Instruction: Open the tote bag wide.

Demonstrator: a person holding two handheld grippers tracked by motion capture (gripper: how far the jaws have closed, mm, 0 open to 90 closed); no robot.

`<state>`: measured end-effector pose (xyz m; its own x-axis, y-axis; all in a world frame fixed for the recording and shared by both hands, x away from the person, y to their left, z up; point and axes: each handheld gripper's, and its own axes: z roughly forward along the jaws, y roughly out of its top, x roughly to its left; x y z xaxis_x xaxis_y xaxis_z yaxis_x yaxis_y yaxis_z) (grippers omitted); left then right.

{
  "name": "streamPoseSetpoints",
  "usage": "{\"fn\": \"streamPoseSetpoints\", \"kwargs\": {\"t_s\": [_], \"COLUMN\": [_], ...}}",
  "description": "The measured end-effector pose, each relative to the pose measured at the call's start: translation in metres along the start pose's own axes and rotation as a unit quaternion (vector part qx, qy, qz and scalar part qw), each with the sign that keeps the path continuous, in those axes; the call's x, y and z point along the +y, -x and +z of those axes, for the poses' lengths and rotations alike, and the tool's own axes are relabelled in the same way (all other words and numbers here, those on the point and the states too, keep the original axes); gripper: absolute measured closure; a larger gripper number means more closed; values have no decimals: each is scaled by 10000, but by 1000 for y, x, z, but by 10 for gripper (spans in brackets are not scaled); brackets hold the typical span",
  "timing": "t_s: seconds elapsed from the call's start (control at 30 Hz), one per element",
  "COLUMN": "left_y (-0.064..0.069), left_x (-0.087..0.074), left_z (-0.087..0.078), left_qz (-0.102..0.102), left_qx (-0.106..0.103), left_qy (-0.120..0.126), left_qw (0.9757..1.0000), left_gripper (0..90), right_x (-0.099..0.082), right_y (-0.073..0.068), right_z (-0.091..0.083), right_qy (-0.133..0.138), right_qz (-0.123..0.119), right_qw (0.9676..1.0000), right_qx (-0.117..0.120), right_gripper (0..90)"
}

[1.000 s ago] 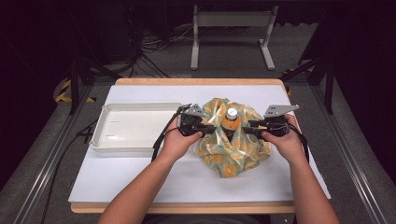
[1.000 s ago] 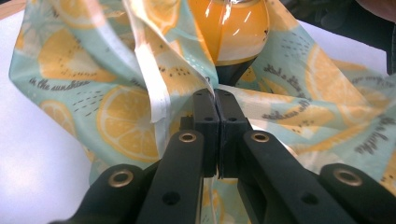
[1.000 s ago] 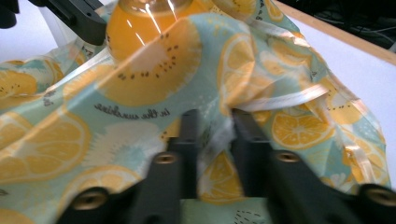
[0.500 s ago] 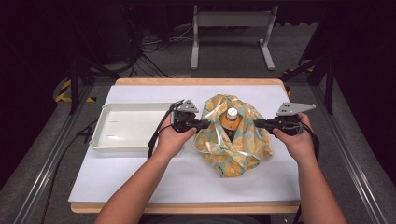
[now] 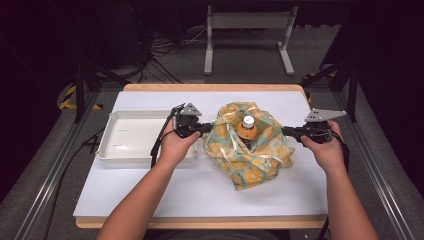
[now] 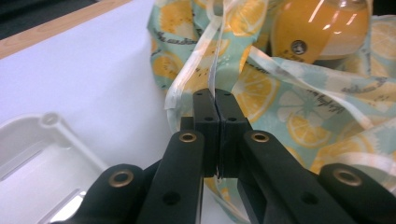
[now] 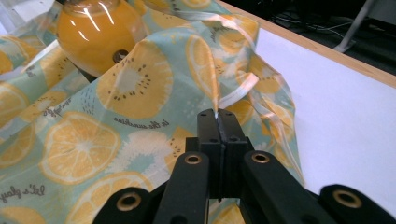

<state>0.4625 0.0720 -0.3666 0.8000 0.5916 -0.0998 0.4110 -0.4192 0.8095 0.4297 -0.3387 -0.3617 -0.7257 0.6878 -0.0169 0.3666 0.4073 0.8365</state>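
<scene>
Pulled apart since a second ago: left gripper (image 5: pixel 204 129) and right gripper (image 5: pixel 286 131), jaws of each clamped tight on a pale ribbon (image 6: pixel 211 60) of the lemon-print bag (image 5: pixel 250 170). Lies mid-surface (image 5: pixel 150 195), orange bottle (image 5: pixel 247 129) inside. Beyond left, white tray (image 5: pixel 120 150).

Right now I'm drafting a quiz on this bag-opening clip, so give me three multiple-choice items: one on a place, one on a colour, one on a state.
1. Where does the white tray sit?
A. left of the bag
B. right of the bag
C. under the bag

2. What colour is the bottle in the fruit-print bag?
A. green
B. orange
C. blue

3. How stand the left gripper and right gripper?
A. both open
B. one open
C. both shut on bag plastic

Answers: 1 A, the high view shows it at the left; 2 B, orange liquid shows; 3 C, each pinches film.
</scene>
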Motion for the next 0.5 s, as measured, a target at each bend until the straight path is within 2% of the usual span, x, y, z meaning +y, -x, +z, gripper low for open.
{"fn": "streamPoseSetpoints", "kwargs": {"t_s": [0.07, 0.27, 0.5], "left_y": [-3, -9, -10], "left_x": [-2, -7, -17], "left_z": [-1, 0, 11], "left_qz": [-113, -244, -327], "left_qx": [58, 150, 69], "left_qy": [3, -128, -361], "left_qw": [9999, 9995, 9988], "left_gripper": [889, 888, 886], "right_x": [-3, -11, -23], "right_y": [4, 11, 16], "right_z": [-3, -8, -3], "right_qy": [-19, -86, -259], "right_qz": [41, 141, 253], "right_qw": [10000, 9997, 9992], "right_qx": [-70, -165, -180], "right_gripper": [900, 900, 900]}}
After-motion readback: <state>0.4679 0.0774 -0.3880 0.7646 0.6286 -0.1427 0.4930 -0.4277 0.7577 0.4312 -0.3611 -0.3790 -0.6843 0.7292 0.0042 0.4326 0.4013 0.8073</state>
